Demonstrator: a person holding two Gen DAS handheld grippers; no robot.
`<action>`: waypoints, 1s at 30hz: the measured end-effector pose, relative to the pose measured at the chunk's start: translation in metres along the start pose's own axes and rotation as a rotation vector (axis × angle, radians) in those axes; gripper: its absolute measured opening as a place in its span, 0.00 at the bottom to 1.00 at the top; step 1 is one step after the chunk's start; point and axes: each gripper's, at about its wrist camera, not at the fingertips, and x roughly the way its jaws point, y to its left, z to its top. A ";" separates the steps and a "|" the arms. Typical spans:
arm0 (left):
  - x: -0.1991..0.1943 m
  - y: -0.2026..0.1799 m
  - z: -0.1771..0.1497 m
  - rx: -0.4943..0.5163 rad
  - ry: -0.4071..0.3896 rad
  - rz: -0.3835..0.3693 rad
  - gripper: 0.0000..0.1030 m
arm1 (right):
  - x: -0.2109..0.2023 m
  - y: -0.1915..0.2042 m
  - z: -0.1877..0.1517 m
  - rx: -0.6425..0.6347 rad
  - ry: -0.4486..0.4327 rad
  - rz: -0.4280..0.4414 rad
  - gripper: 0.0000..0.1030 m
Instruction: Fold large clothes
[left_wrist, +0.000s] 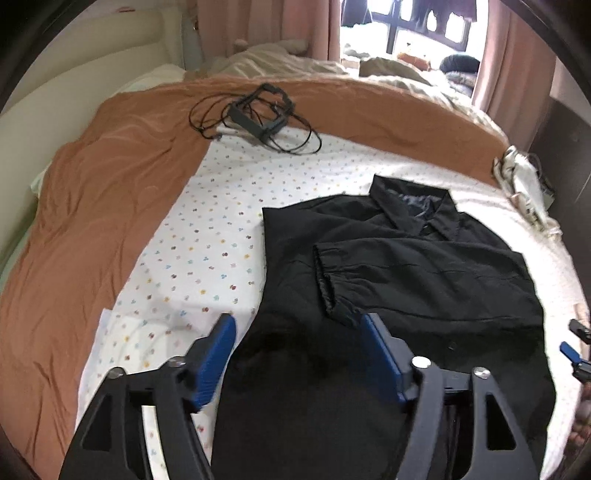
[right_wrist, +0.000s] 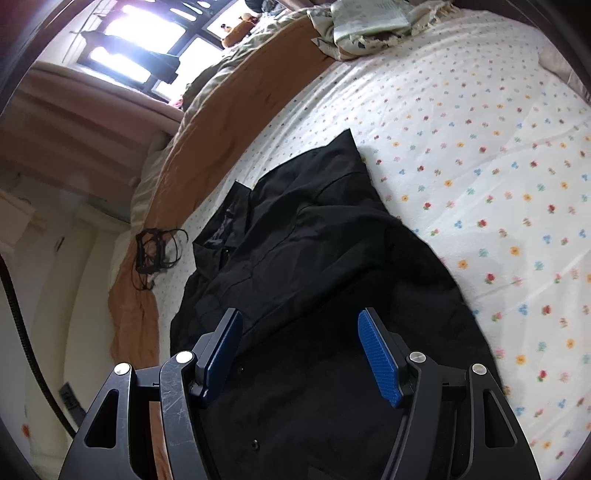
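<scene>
Floral bed sheet (left_wrist: 207, 221) carries a black collared jacket (left_wrist: 406, 266), sleeve folded across its chest, collar at twelve o'clock. Left gripper (left_wrist: 299, 354) and right gripper (right_wrist: 299, 354) hover with fingers spread, empty.

one black shirt (left_wrist: 406, 273), two claws (left_wrist: 297, 354); one cable bundle (left_wrist: 258, 114)

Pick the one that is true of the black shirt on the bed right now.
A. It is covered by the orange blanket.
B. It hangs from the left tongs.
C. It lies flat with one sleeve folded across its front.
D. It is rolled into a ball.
C: the black shirt lies spread on the flowered sheet, its sleeve folded across the front, and both the left tongs and right tongs are open and empty.
</scene>
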 end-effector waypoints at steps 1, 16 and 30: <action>-0.007 0.000 -0.002 -0.001 -0.006 -0.008 0.75 | -0.005 -0.001 -0.001 -0.007 -0.008 -0.006 0.64; -0.120 0.015 -0.039 -0.030 -0.121 -0.186 1.00 | -0.119 -0.022 -0.066 -0.018 -0.112 0.024 1.00; -0.190 0.044 -0.098 -0.127 -0.232 -0.278 0.99 | -0.187 -0.030 -0.122 -0.098 -0.120 0.016 1.00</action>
